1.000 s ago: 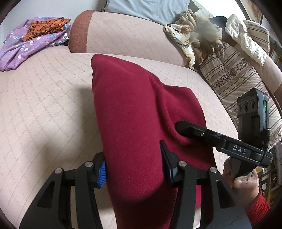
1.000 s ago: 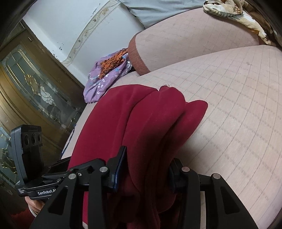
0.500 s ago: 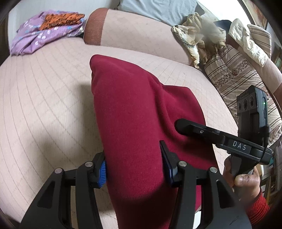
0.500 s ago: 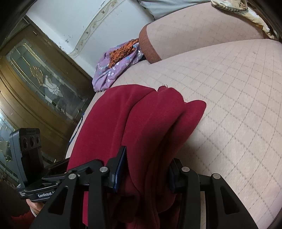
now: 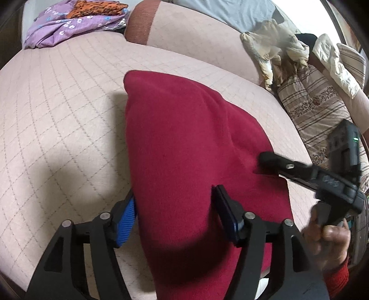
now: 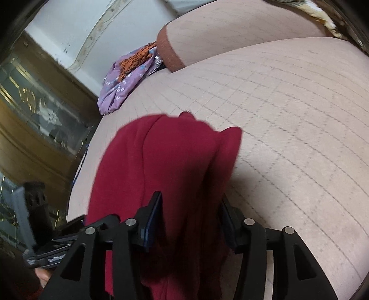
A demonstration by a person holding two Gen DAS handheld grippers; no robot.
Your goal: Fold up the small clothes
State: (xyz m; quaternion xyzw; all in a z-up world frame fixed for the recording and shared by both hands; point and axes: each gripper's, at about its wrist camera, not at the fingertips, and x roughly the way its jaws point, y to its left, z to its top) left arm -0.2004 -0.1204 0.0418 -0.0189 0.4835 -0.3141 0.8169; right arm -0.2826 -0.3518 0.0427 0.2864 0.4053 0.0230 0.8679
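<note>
**Both grippers clamped on the red garment**

The left gripper (image 5: 176,212) has its jaws pressed in against a thick fold of the dark red fleece garment (image 5: 184,147), the blue pad on one side and the dark pad on the other both sunk into the cloth. The right gripper (image 6: 191,219) grips a bunched edge of the same garment (image 6: 166,166) in the same way, its jaws held apart only by the layers between them. In the left wrist view the right gripper (image 5: 267,159) shows at the garment's right edge, blurred, held by a hand (image 5: 327,235) in a red sleeve. The garment is draped in a long fold over the pink quilted sofa seat (image 5: 57,115), its far end resting on the cushion. At the seat's far corner, well apart, lies a purple flowered cloth (image 5: 57,27) with an orange patterned cloth (image 5: 96,7) on top. A striped pillow (image 5: 318,108) sits at the right end.
</note>
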